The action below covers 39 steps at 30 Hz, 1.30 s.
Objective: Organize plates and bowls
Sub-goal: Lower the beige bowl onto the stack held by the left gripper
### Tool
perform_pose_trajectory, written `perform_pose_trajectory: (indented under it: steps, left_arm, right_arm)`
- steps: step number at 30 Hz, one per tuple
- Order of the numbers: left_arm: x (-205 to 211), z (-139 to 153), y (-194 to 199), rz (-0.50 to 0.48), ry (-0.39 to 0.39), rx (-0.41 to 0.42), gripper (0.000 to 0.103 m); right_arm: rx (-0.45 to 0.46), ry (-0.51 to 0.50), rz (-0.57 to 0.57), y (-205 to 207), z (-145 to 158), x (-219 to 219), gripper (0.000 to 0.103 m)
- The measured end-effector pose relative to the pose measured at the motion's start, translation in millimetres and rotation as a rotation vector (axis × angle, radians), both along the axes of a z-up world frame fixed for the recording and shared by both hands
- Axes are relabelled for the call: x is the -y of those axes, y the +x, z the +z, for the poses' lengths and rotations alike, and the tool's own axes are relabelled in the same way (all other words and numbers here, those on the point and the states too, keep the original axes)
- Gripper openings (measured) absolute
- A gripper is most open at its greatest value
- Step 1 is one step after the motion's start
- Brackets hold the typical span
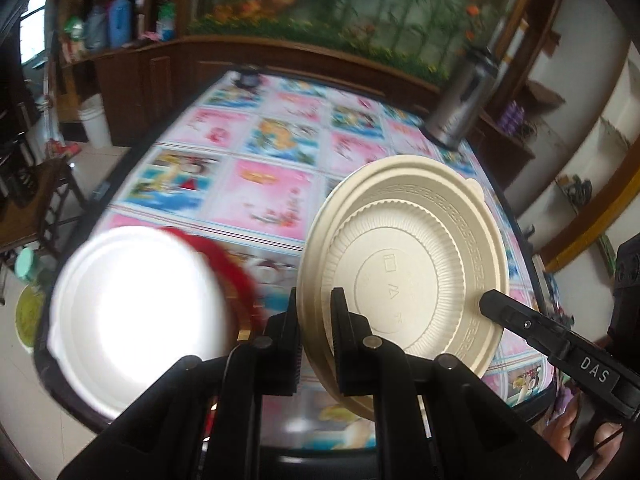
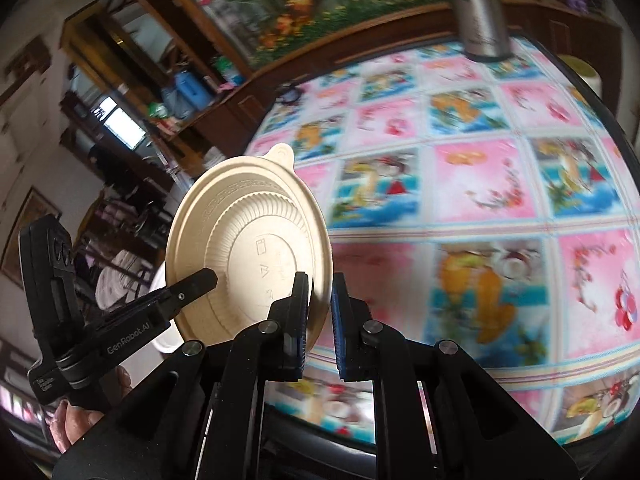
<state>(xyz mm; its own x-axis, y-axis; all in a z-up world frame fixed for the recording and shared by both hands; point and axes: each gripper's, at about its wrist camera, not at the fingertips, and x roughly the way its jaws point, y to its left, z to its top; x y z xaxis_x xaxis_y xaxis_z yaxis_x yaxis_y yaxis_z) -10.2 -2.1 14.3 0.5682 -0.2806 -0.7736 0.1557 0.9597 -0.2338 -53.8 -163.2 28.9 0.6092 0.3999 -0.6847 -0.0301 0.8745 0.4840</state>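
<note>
A: What's the room like?

B: A cluttered dining room; a bright picture-tiled table [image 1: 256, 184] in front of a floral wall panel, a steel flask [image 1: 464, 100] at its far edge.

A: And your grippers?

B: My left gripper [image 1: 316, 344] is clenched on the rim of a beige plate [image 1: 404, 272]. My right gripper [image 2: 320, 320] sits at the opposite rim, jaws astride the edge with a gap showing, so I can't tell if it grips.

A: Where's the plate?

B: Held above the table, on edge, underside facing me, its tab uppermost.

A: How will it handle?

B: Light, thin, a bit flexible, I'd judge; the stiffer rim is the place to pinch. A white plate [image 1: 136, 320] lies flat, near left.
</note>
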Motion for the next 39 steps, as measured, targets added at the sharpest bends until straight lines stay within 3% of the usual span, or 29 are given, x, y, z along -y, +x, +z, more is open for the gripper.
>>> perform_pose_trajectory:
  steps: [8, 17, 29, 39]
  left_arm:
    - [-80.9, 12.2, -16.2, 0.146, 0.008, 0.034, 0.011]
    - [-130.8, -1.9, -15.9, 0.248, 0.025, 0.009, 0.011]
    - [-153.0, -43.3, -0.6, 0.277, 0.035, -0.104, 0.011]
    - [-151.0, -40.7, -0.3, 0.273, 0.05, -0.101, 0.011]
  right_arm:
    - [0.028, 0.008, 0.156, 13.7, 9.5, -86.9, 0.011]
    - [-0.007, 0.01, 0.252, 30.3, -4.3, -147.3, 0.011]
    - [-0.096, -0.011, 0.272, 49.8, -39.5, -168.9, 0.011]
    - [-0.099, 0.004, 0.271, 51.7, -40.1, -165.7, 0.011]
